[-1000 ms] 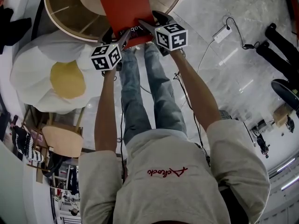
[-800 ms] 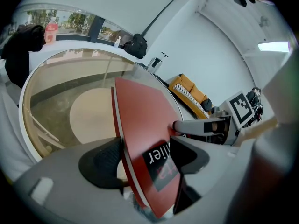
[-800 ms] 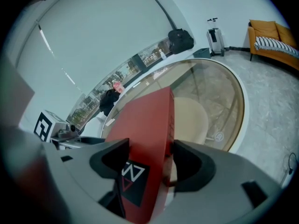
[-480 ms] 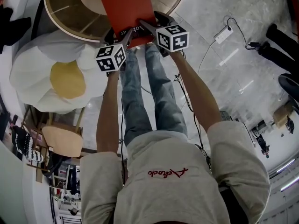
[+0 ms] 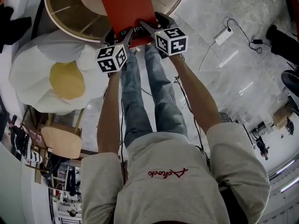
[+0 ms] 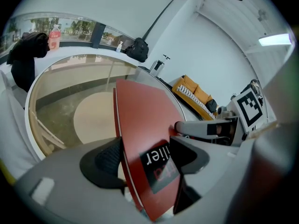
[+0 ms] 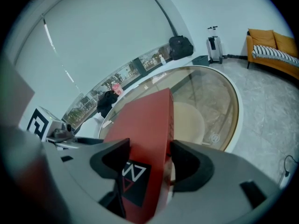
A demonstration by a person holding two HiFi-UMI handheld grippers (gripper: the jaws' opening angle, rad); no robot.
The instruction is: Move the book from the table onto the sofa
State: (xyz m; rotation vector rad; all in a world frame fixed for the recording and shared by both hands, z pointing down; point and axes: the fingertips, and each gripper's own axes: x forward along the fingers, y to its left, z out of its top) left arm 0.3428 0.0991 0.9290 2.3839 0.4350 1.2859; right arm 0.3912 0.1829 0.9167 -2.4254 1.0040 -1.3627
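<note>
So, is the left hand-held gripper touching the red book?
Touching. The left gripper view shows the left hand-held gripper shut on the red book, a jaw against each cover.

Pale floor (image 5: 210, 3), apparently marble; white wall (image 7: 117, 27); low window band (image 6: 77, 27).

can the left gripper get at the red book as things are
Yes, apparently: the left gripper is shut on the red book's near edge, beside the right gripper, with nothing in between.

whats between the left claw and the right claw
The red book, its near edge gripped by the left claw and the right claw; the head view shows it.
</note>
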